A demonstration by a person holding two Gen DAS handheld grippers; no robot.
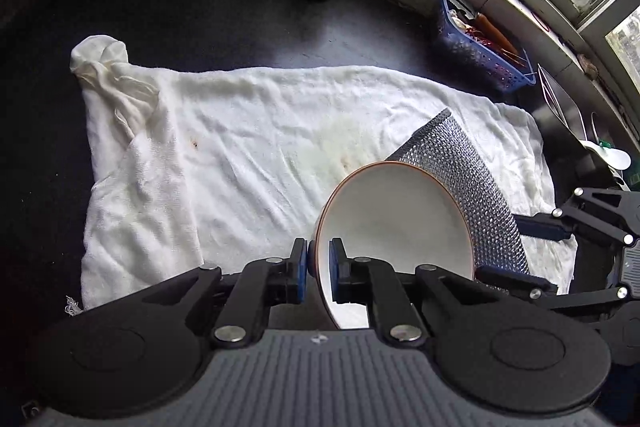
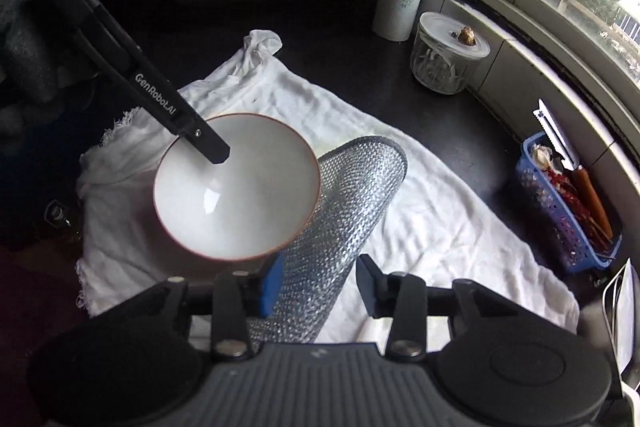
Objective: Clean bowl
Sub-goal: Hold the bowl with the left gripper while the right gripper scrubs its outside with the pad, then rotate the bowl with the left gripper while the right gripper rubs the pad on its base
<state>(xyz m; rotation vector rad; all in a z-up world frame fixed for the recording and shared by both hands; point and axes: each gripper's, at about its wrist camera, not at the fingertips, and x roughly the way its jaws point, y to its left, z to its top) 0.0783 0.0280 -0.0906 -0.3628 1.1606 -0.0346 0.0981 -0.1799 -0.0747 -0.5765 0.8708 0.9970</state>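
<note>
Two grippers work here. My left gripper (image 1: 319, 259) is closed on the rim of the white ceramic bowl with a brown edge (image 1: 394, 223), one pad inside and one outside, and holds it tilted above the white crumpled towel (image 1: 240, 131). My right gripper (image 2: 318, 287) has its fingers apart around the silver mesh scouring cloth (image 2: 352, 203); whether they press it I cannot tell.

In the right wrist view the bowl's mouth faces up toward 1 o'clock, and the cloth's long axis runs from 6 to 1 o'clock, touching the rim at 4 o'clock. I judge that good wiping needs a firm rim hold and the cloth brought inside the bowl, pressing gently.
</note>
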